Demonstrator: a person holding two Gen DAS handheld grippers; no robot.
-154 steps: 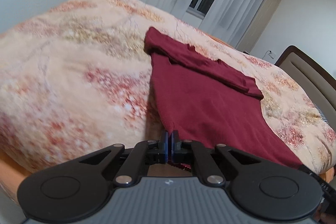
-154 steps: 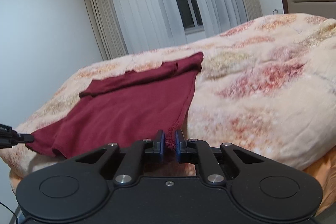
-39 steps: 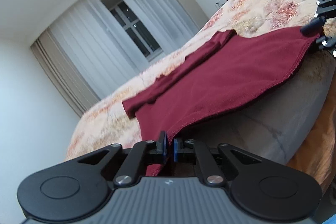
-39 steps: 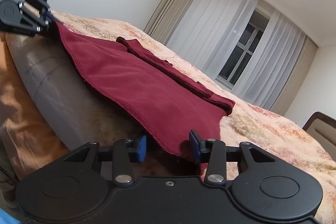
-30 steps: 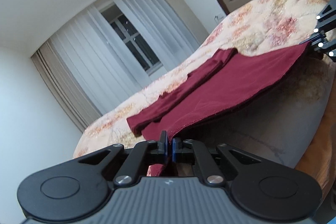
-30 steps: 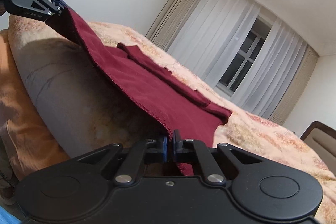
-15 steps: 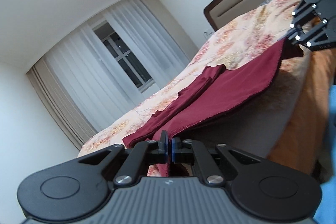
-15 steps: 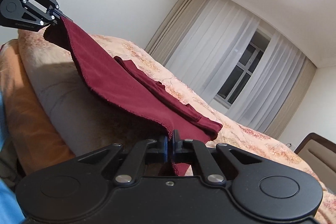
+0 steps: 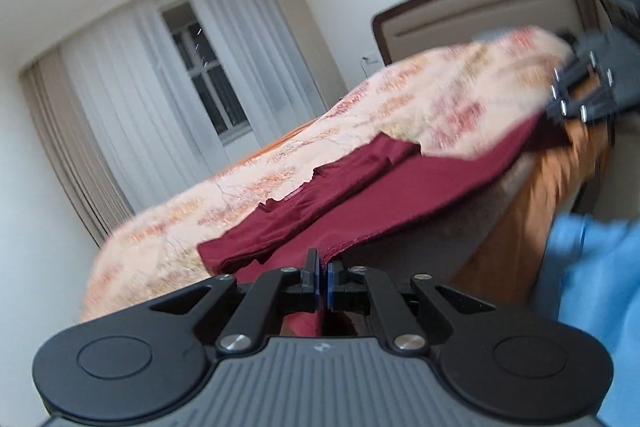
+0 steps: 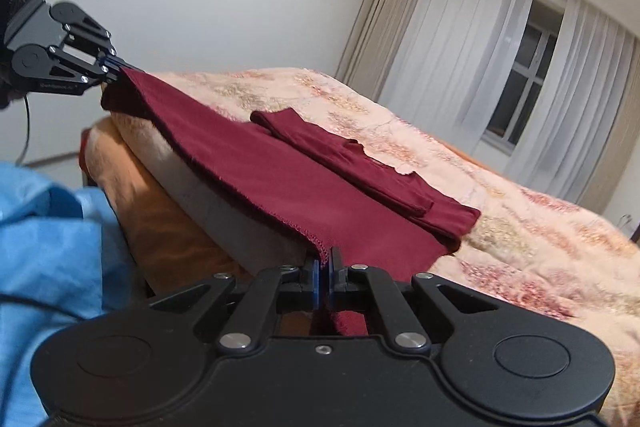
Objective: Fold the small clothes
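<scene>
Over the flowery bed [image 10: 520,227], my 2 grippers, left gripper [image 9: 322,273] and right gripper [image 10: 324,273], pinched the red shirt [image 10: 320,195] hem tight, so I needed both corners level.

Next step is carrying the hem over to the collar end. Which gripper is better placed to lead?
Neither clearly. The left gripper and right gripper are each shut on a hem corner of the shirt, hem taut between them and lifted off the bed; likely both together.

Open air above the bedspread [image 10: 520,251]; the headboard [image 9: 480,27] and curtains [image 10: 500,67] bound it.
</scene>
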